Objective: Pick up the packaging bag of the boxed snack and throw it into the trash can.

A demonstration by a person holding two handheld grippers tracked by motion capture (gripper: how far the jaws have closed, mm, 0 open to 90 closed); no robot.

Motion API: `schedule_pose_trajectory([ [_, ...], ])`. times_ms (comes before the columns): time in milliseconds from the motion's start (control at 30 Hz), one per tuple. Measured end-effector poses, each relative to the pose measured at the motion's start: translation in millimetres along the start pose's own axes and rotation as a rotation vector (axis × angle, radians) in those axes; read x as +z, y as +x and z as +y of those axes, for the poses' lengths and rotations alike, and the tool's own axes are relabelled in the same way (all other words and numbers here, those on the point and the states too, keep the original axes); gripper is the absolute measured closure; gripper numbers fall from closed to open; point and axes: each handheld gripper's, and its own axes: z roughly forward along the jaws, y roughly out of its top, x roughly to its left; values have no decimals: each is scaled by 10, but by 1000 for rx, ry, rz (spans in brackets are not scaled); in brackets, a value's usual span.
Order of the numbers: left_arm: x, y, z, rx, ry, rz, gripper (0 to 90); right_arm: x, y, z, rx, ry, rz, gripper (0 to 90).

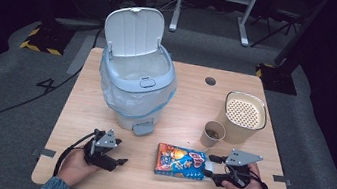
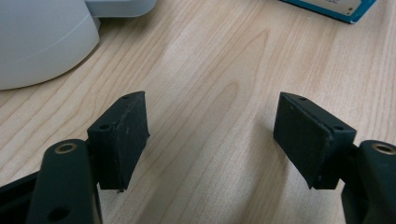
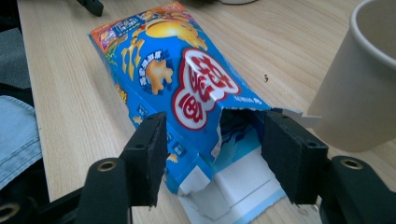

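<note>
A blue snack box (image 1: 181, 161) with cartoon print lies flat on the wooden table (image 1: 188, 85), its torn-open end toward my right gripper (image 1: 210, 165). In the right gripper view the box (image 3: 163, 70) runs away from me and my right gripper (image 3: 215, 154) straddles its open end. One pad stands close at each side, and I see no clear squeeze. My left gripper (image 1: 120, 151) rests low over bare wood at the front left. Its jaws are wide apart, and my left gripper (image 2: 212, 135) has nothing between them.
A white pedal bin (image 1: 136, 79) with its lid up and a plastic liner stands at the back left; its base (image 2: 37, 42) is near my left gripper. A paper cup (image 1: 213, 134) and a beige container (image 1: 244, 117) with a perforated top stand just behind the box.
</note>
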Motion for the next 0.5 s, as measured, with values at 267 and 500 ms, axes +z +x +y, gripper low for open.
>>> schedule_pose_trajectory([
  [267,3,0,3,-1,0,1,266,74,-20,113,-20,-11,12,433],
  [500,3,0,3,-1,0,1,266,210,-88,174,-43,5,40,519],
])
